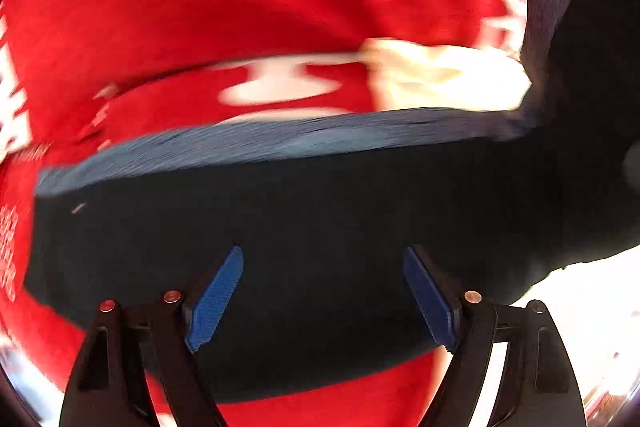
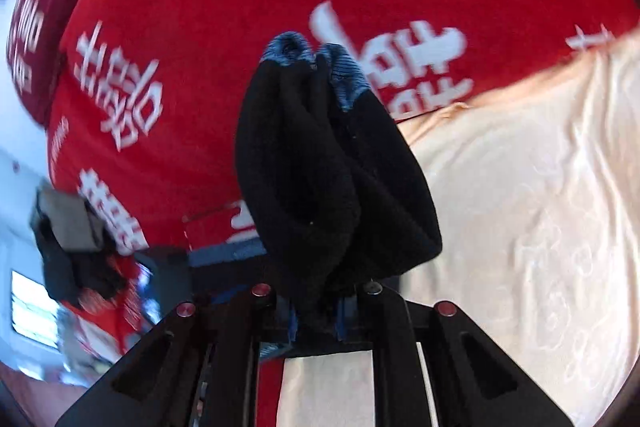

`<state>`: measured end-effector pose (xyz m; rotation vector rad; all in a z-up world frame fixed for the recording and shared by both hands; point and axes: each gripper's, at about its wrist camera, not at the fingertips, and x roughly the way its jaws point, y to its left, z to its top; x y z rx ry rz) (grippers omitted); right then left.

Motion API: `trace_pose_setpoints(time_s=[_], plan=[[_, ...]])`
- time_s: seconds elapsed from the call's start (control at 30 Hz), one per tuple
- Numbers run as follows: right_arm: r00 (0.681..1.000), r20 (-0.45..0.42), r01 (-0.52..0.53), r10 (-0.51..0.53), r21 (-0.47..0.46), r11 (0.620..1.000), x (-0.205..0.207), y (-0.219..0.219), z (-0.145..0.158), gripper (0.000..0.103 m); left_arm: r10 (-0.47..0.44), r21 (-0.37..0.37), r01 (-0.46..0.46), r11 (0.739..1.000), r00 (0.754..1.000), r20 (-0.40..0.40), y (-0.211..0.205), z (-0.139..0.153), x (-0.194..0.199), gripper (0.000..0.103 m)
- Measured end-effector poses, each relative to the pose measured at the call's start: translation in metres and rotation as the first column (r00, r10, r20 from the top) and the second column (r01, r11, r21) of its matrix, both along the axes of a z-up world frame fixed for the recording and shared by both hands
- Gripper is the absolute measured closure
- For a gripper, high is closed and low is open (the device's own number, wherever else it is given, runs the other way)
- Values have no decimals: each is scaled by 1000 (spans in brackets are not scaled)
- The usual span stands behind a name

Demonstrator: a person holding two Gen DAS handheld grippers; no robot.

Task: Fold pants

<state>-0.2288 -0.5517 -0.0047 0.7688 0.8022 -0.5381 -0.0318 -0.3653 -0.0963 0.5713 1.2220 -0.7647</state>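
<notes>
The pants (image 1: pixel 304 235) are black with a blue ribbed waistband (image 1: pixel 248 143). In the left wrist view they spread wide on a red cloth, and my left gripper (image 1: pixel 320 301) is open just above them, its blue pads (image 1: pixel 214 301) apart and holding nothing. In the right wrist view my right gripper (image 2: pixel 316 319) is shut on a bunched part of the pants (image 2: pixel 320 179), which rises from the fingers in thick folds ending in blue ribbed edge (image 2: pixel 340 67). The view is motion-blurred.
A red cloth with white lettering (image 2: pixel 240 7) covers the surface. A cream fabric (image 2: pixel 520 187) lies at the right, also seen in the left wrist view (image 1: pixel 444 75). Dark clothing (image 2: pixel 76 247) lies at the left edge.
</notes>
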Motion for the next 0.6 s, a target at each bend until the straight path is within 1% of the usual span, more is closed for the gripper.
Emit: trace_pose_setpoints(time_s=[0.03, 0.1, 0.17, 0.23, 0.27, 0.3, 0.33, 0.37, 0.4, 0.43, 0.47, 0.5, 0.53, 0.57, 0.6], plan=[[999, -27, -32, 31, -22, 999, 10, 15, -4, 88, 24, 11, -24, 1000, 1000, 6, 16, 0, 10, 19], [991, -102, -90, 84, -55, 994, 45, 44, -14, 88, 73, 34, -73, 997, 997, 14, 48, -2, 33, 19], [976, -178, -139, 122, -88, 986, 75, 73, -33, 87, 113, 61, -114, 992, 993, 22, 69, -8, 43, 19], [944, -282, -213, 171, -124, 969, 111, 111, -65, 79, 137, 76, -139, 987, 990, 26, 89, -12, 48, 19], [923, -334, -248, 190, -140, 959, 128, 127, -80, 77, 146, 76, -147, 986, 989, 25, 105, -11, 52, 19], [896, -393, -284, 205, -155, 946, 143, 143, -96, 72, 154, 74, -154, 985, 988, 17, 114, -11, 58, 19], [867, -451, -317, 212, -171, 933, 154, 156, -108, 68, 157, 70, -158, 985, 987, 11, 121, -13, 71, 19], [818, -538, -369, 206, -215, 904, 168, 174, -123, 67, 161, 66, -161, 985, 987, 0, 127, -23, 92, 19], [764, -617, -427, 187, -267, 864, 179, 193, -133, 58, 162, 64, -161, 985, 987, -7, 130, -22, 96, 19], [733, -658, -463, 173, -296, 836, 185, 206, -137, 52, 160, 63, -158, 985, 987, -14, 129, -20, 100, 19], [715, -676, -503, 180, -318, 804, 190, 223, -135, 52, 155, 56, -154, 986, 988, -20, 131, -17, 103, 19], [718, -669, -517, 194, -325, 792, 192, 232, -129, 51, 150, 45, -149, 988, 988, -31, 131, -15, 107, 19], [727, -650, -532, 221, -330, 780, 190, 244, -118, 48, 140, 30, -139, 990, 989, -56, 124, -14, 109, 19], [743, -614, -543, 267, -320, 776, 185, 252, -105, 47, 126, 10, -126, 992, 988, -88, 118, -13, 111, 19], [758, -577, -543, 304, -300, 784, 181, 254, -96, 45, 109, -10, -111, 994, 987, -118, 112, -11, 110, 19]])
